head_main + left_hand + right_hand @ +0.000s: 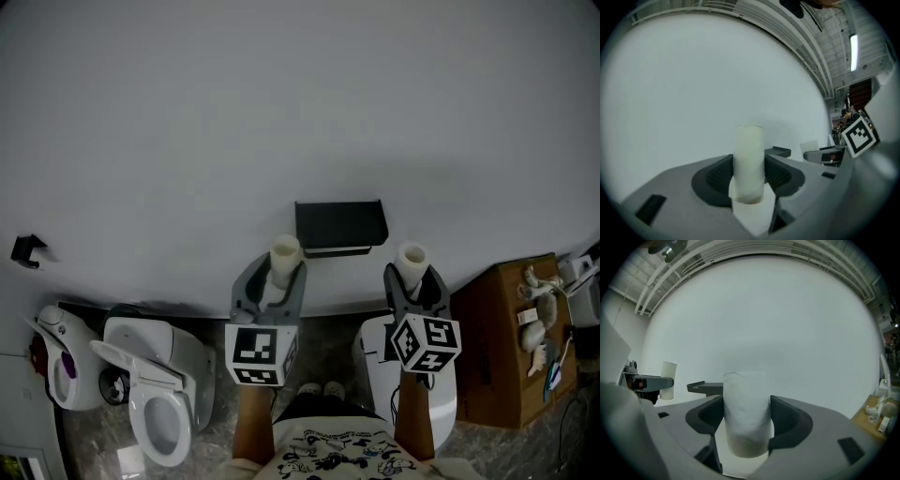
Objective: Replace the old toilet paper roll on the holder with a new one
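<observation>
A black toilet paper holder hangs on the white wall with no roll showing on it. Left of it, my left gripper is shut on a thin, nearly used-up roll, held upright. In the left gripper view that thin roll stands between the jaws with the holder just beyond. My right gripper is shut on a thicker white roll to the holder's right. In the right gripper view the thick roll fills the jaws, and the holder lies to its left.
A toilet with its seat showing stands at the lower left, next to a white appliance. A white unit sits under the right gripper. A cardboard box with small items stands at the right. A black hook is on the wall.
</observation>
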Action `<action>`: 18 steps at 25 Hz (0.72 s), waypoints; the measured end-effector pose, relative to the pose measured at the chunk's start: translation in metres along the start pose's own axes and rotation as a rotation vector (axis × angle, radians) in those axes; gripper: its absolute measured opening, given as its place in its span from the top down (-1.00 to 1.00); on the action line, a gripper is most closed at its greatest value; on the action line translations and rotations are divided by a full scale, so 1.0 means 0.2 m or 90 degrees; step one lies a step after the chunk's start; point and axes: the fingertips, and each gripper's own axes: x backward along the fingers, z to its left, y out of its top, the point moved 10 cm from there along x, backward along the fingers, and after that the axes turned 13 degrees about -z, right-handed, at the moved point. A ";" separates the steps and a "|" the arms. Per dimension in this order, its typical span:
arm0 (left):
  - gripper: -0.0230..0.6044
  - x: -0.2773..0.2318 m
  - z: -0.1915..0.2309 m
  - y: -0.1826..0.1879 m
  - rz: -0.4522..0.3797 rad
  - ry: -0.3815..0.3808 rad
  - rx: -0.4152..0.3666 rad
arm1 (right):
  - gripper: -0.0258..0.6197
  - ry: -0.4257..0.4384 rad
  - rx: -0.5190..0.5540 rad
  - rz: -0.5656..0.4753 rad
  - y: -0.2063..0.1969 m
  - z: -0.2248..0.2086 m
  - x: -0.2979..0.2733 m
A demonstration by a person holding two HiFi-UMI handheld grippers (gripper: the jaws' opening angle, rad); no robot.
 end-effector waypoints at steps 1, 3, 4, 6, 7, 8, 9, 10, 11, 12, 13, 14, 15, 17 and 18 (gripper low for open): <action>0.27 0.01 0.02 0.00 -0.001 0.004 0.000 | -0.04 0.001 0.000 0.000 0.00 0.01 -0.01; 0.27 0.01 0.04 0.01 -0.001 0.009 0.001 | -0.04 0.004 0.001 0.000 0.00 0.01 -0.01; 0.27 0.01 0.04 0.01 -0.001 0.011 0.001 | -0.04 0.005 0.001 0.000 0.00 0.01 -0.02; 0.27 0.02 0.05 0.01 0.001 0.013 -0.001 | -0.04 0.007 0.002 0.002 -0.01 0.01 -0.02; 0.27 0.02 0.05 0.01 0.001 0.014 -0.003 | -0.04 0.008 0.002 0.003 -0.01 0.01 -0.02; 0.27 0.01 0.05 0.01 0.002 0.015 -0.005 | -0.04 0.008 0.003 0.004 -0.01 0.01 -0.02; 0.27 0.01 0.05 0.01 0.003 0.017 -0.007 | -0.04 0.008 0.005 0.006 -0.02 0.01 -0.03; 0.27 0.01 0.06 0.01 0.004 0.017 -0.008 | -0.04 0.008 0.008 0.009 -0.02 0.01 -0.03; 0.27 0.01 0.06 0.00 0.005 0.018 -0.008 | -0.04 0.008 0.013 0.013 -0.03 0.01 -0.03; 0.27 0.01 0.06 0.00 0.005 0.017 -0.006 | -0.04 0.008 0.021 0.019 -0.03 0.00 -0.03; 0.27 0.01 0.06 0.00 0.004 0.016 -0.004 | -0.04 0.007 0.031 0.025 -0.04 0.00 -0.04; 0.27 0.01 0.06 0.00 0.003 0.014 -0.003 | -0.04 0.005 0.044 0.034 -0.05 -0.01 -0.04; 0.27 0.01 0.06 0.00 0.003 0.013 -0.003 | -0.04 0.004 0.060 0.043 -0.06 -0.01 -0.04; 0.27 0.01 0.05 0.01 0.004 0.011 -0.010 | -0.04 0.002 0.108 0.066 -0.08 -0.02 -0.06; 0.27 0.01 0.05 0.01 0.005 0.010 -0.013 | -0.04 0.002 0.139 0.077 -0.10 -0.02 -0.07</action>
